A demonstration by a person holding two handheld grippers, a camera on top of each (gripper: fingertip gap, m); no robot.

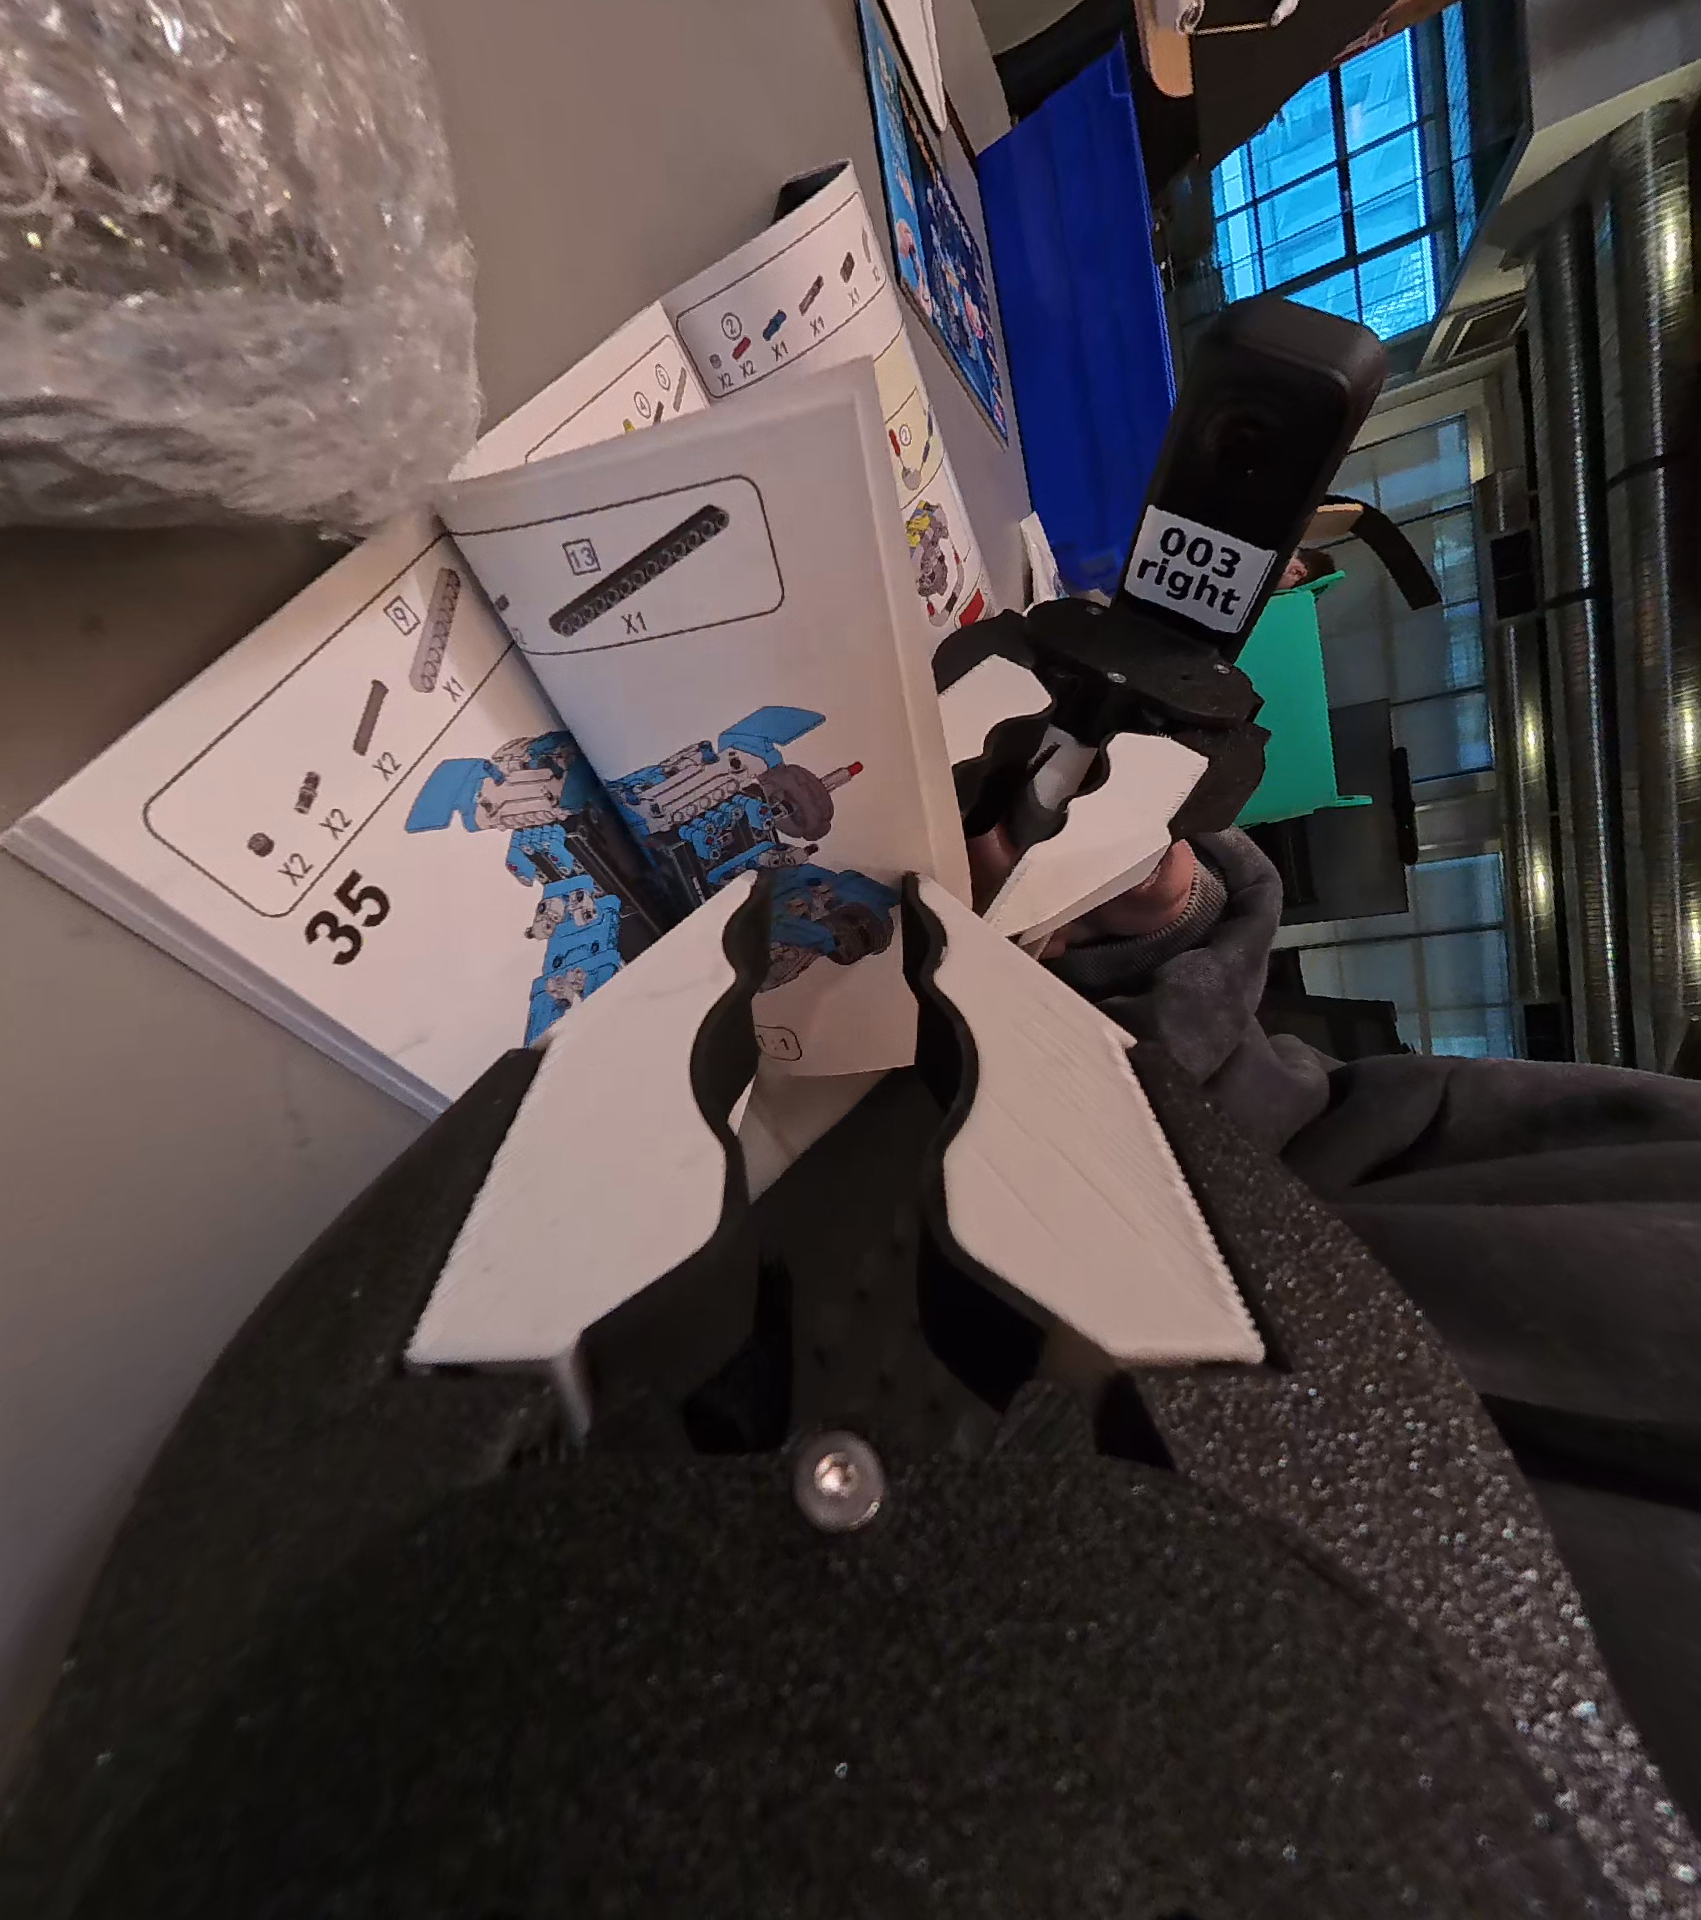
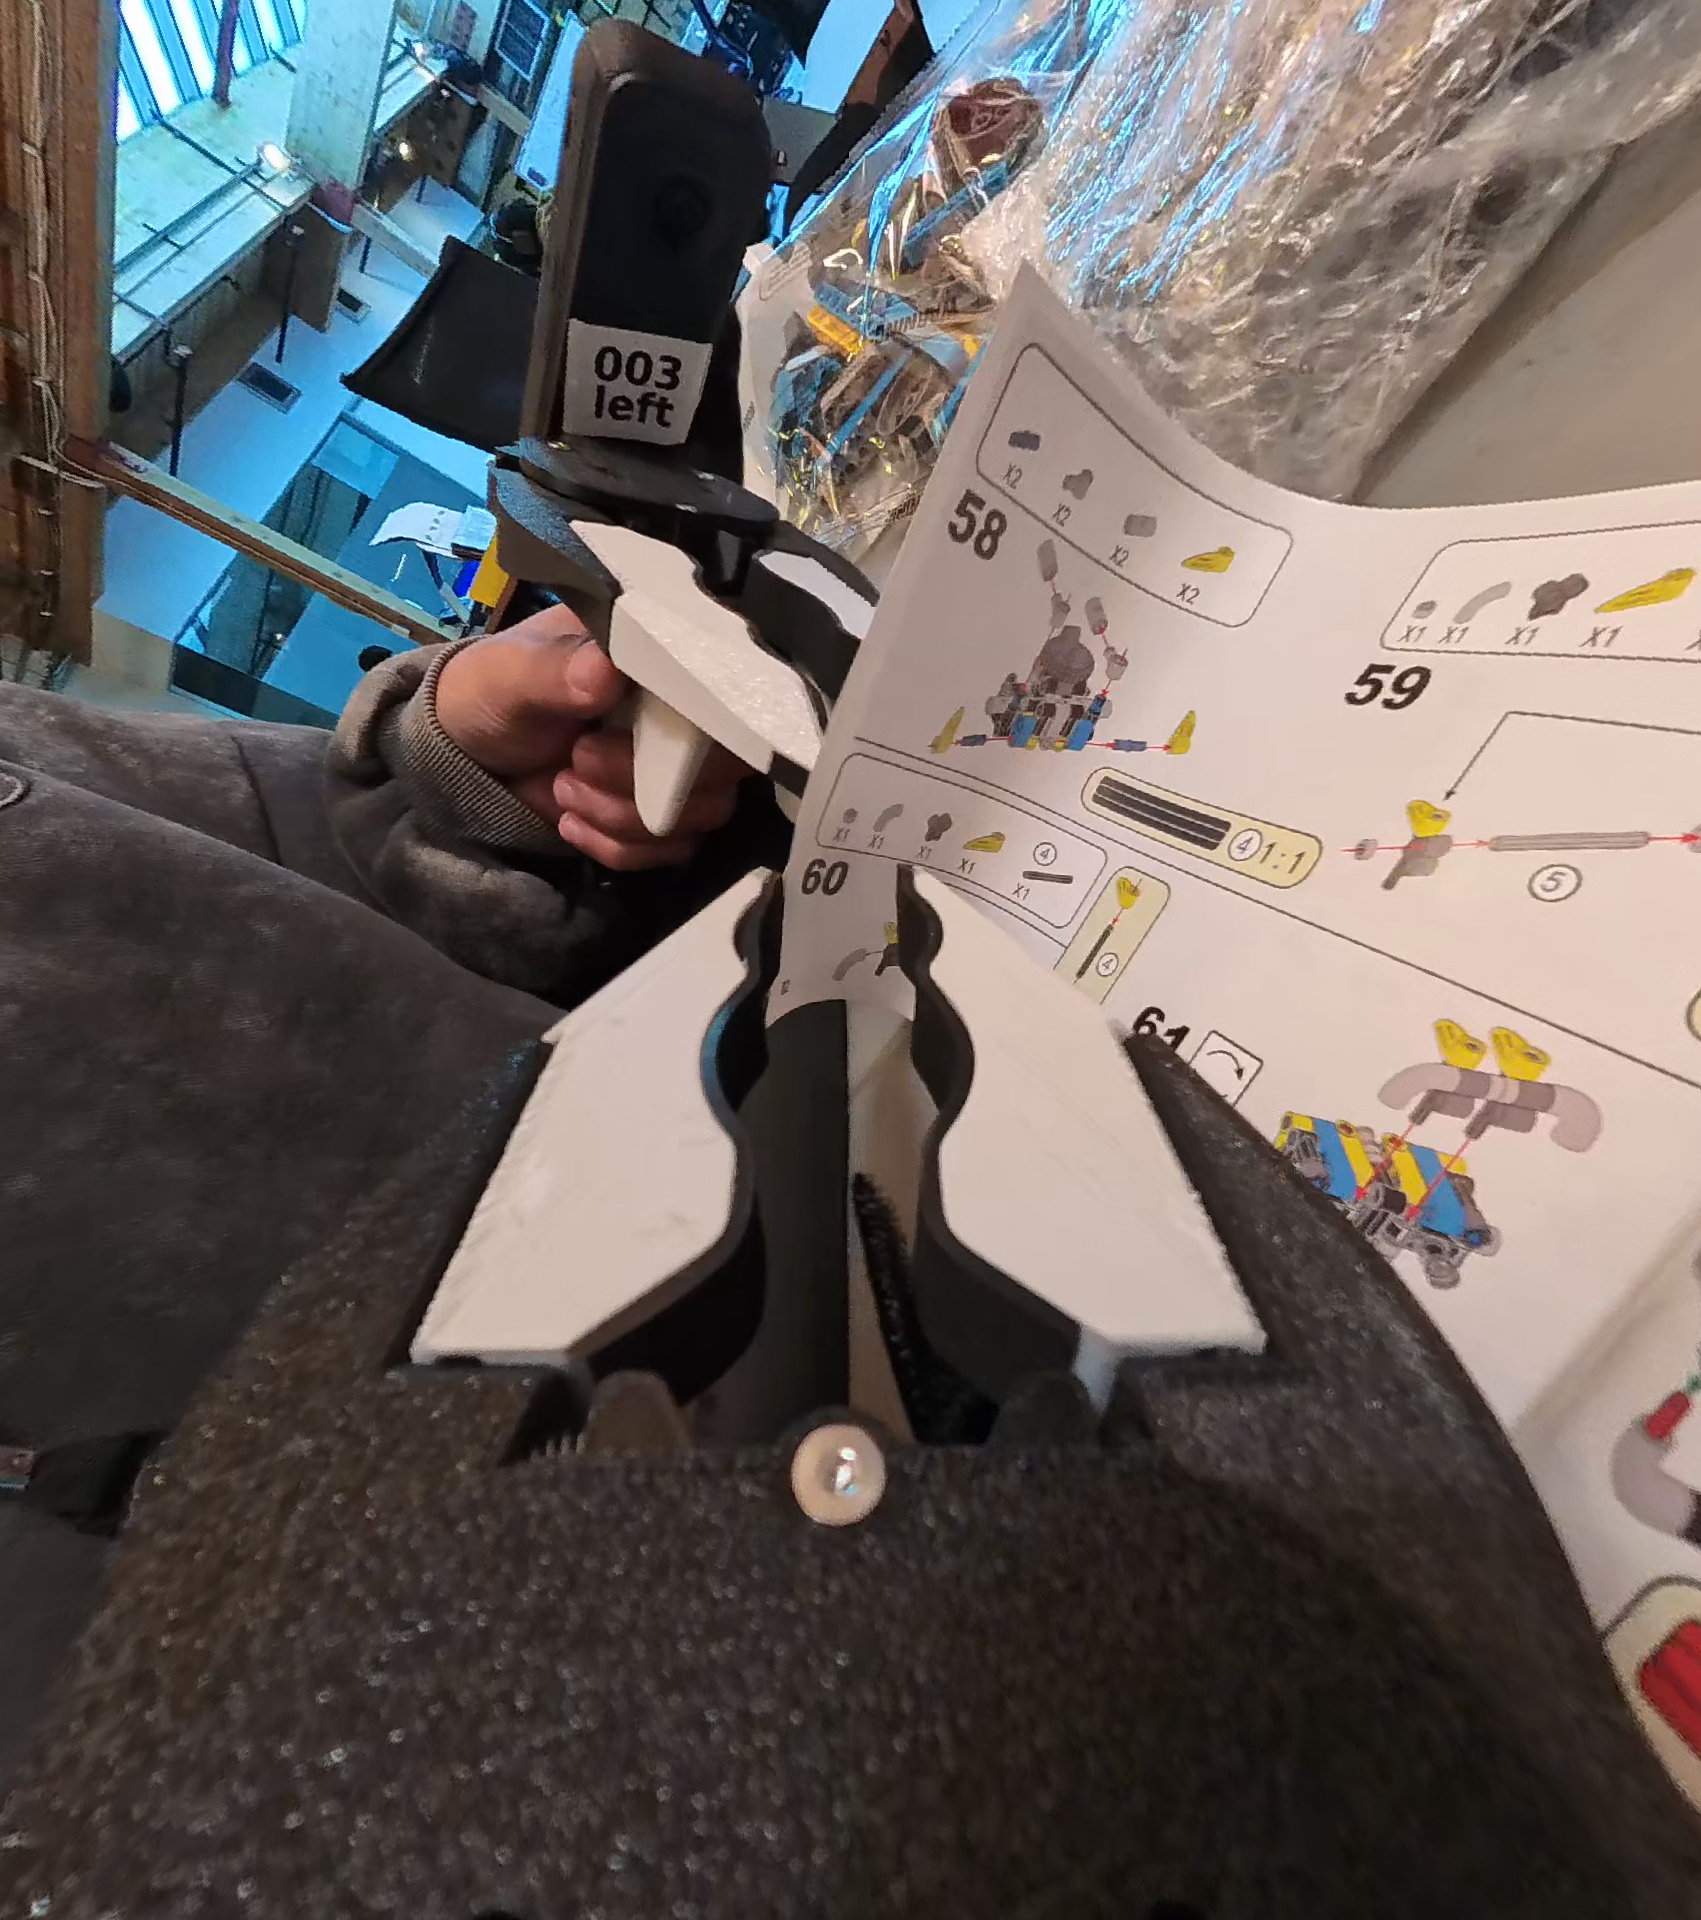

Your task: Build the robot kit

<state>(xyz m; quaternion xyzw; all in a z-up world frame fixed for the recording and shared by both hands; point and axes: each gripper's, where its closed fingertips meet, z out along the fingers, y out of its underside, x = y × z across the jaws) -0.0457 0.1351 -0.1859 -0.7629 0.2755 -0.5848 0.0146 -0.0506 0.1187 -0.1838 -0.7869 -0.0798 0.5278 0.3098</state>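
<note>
A: Left wrist view first. Where's the booklet [image 1: 233, 831]?

B: Open on the grey tabletop [image 1: 46, 1143], just beside the bubble-wrap bundle [image 1: 150, 260]. One half lies flat. A sheaf of pages [image 1: 721, 675] stands up off it, straight ahead of the left tongs [image 1: 830, 904].

A: Tongs' state?

B: Narrow. The sheaf's near corner sits in the gap between the tips. Can't tell whether the pads clamp it or only flank it.

A: Long axis?

B: The sheaf's free edge runs away from the tongs, roughly in line with them. The right tongs [image 1: 1085, 821] are beyond that edge, on the far side of the sheaf from the flat half, and close to it. A dark sleeve [image 1: 1448, 1195] leads up to them, with a blue bin [image 1: 1074, 312] well behind.

A: Right wrist view?

B: Here it's the other face of the booklet. A curved page [image 2: 1345, 779] rises from the tabletop, and its free edge drops into the right tongs [image 2: 841, 894].

A: Gripping it?

B: Narrow gap again, with the paper edge between the tips. Firm contact is unclear, so I can't tell.

A: The other arm?

B: The left tongs [image 2: 752, 686] are just past that same page edge, touching or nearly so, in a hand [image 2: 534, 717]. Both tongs meet the lifted pages at one edge from opposite faces, and neither is clearly the nearer. The clear wrap [image 2: 1345, 208] and a bag of parts [image 2: 877, 343] lie behind the page, toward the tabletop's far edge
</note>
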